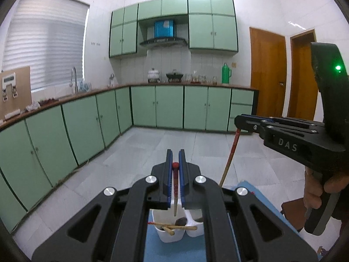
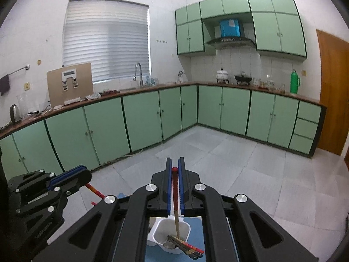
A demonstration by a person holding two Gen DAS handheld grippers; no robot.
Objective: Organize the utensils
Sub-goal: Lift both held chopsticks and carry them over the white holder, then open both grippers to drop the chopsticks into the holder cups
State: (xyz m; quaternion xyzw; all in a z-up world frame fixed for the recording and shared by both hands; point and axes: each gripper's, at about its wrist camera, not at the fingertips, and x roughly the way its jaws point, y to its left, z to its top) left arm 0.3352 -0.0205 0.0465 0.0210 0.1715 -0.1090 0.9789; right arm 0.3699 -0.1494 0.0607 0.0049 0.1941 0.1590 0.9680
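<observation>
Open tiled floor (image 2: 240, 163) stretches ahead to green cabinets (image 2: 141, 118) from 9 to 2 o'clock. The left gripper (image 1: 175, 155) is clamped on a red-tipped chopstick (image 1: 175, 187); the right gripper (image 2: 175, 162) pinches another chopstick (image 2: 175, 198) (both hang downward). Below at 6 o'clock, a white holder (image 2: 162, 229) on a blue mat (image 2: 196, 229) contains chopsticks and a spoon (image 2: 169, 245).

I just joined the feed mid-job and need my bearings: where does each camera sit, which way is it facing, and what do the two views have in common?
Left wrist: on the left gripper, looking along its fingers, shut on a red-topped chopstick, over a white holder; the right gripper and the hand holding it show at right.
Right wrist: on the right gripper, shut on another chopstick over the holder; the left gripper shows at left.
Shared: the green cabinets, window blind, green thermos.
</observation>
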